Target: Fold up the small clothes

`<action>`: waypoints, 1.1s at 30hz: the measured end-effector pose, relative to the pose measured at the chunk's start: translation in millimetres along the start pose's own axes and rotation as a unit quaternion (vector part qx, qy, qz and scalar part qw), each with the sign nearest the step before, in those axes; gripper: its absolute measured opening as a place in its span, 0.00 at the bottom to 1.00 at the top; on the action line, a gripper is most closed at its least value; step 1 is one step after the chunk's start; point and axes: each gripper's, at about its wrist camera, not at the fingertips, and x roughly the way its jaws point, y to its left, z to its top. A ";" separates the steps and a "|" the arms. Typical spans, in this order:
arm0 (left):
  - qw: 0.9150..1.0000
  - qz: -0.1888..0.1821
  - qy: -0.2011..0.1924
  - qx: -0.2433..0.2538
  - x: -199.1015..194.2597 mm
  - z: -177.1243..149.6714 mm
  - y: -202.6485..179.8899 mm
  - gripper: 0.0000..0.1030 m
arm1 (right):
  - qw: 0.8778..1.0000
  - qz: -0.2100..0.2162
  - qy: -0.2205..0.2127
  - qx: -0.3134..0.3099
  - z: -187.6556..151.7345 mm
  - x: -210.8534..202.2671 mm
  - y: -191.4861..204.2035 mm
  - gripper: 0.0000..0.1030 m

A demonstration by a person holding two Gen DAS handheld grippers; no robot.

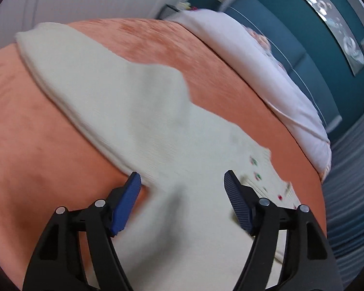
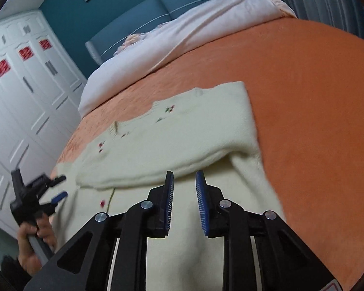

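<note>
A cream knit sweater (image 1: pixel 143 111) with small embroidered flowers lies flat on an orange bedspread (image 1: pixel 24 131). One sleeve is folded across its body in the right wrist view (image 2: pixel 182 143). My left gripper (image 1: pixel 182 181) is open just above the sweater, holding nothing. It also shows at the left of the right wrist view (image 2: pixel 60 186), by the sweater's edge. My right gripper (image 2: pixel 184 181) is open a narrow way, empty, over the sweater's lower part just before the folded sleeve.
A white duvet (image 2: pixel 182 38) is bunched at the head of the bed against a teal headboard (image 2: pixel 157 7). White wardrobe doors (image 2: pixel 24 92) stand to the left. Grey curtains (image 1: pixel 351 169) hang beyond the bed's far side.
</note>
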 end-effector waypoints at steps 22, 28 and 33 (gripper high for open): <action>0.983 -0.042 -0.140 0.108 -82.7 112.2 -43.6 0.11 | 0.986 0.045 0.064 -0.146 -172.4 -38.5 98.1 0.85; 0.958 -0.160 0.031 0.235 -47.8 -47.4 -179.9 0.32 | 0.990 0.087 0.052 -0.102 -170.1 -43.4 83.6 0.84; 0.961 -0.121 0.119 0.219 -8.3 -129.3 -153.1 0.48 | 0.991 0.095 0.057 -0.070 -159.5 -51.0 75.2 0.83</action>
